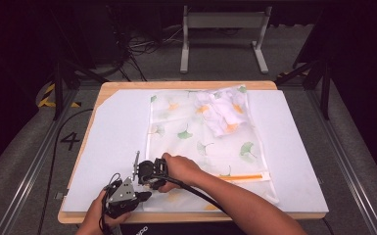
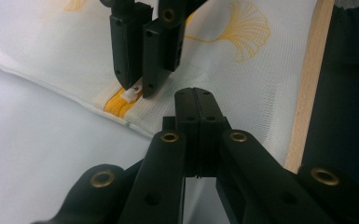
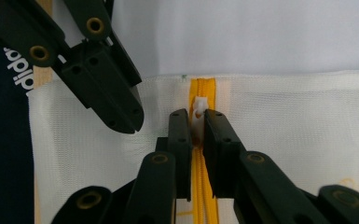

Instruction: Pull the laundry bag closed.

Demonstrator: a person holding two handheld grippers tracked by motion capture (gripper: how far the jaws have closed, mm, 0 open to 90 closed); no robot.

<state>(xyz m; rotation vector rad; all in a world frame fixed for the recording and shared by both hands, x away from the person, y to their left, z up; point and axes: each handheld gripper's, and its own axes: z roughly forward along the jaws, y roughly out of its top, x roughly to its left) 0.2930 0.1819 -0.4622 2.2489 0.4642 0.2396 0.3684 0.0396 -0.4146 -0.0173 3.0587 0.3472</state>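
At the near edge of the counter [image 1: 107, 127], the left hand-held gripper [image 1: 144, 196] rests with its jaws pressed together; whether any mesh is caught between them cannot be told. The left gripper view shows those jaws meeting flat against each other over the white mesh, something the high view is too small to settle. Just beyond and to its right, the right hand-held gripper [image 1: 138, 166] stands over the corner of a white mesh laundry bag [image 1: 200, 142]. The right gripper view shows its 2 jaws nipping the small white zipper pull [image 3: 199, 108], which sits on an orange zipper [image 3: 202, 186] running back between the jaws. In the left gripper view the same pull [image 2: 131, 93] shows under the right hand-held gripper's tips [image 2: 142, 84], close to the bag's edge.

Farther out from both hand-held grippers, the bag lies flat on the white sheet covering the counter, printed with green and yellow leaves. Inside it, at the far right corner, lies a crumpled white cloth [image 1: 220, 112] with orange marks. Beyond the counter, a grey metal stand [image 1: 223, 29] sits on the floor.
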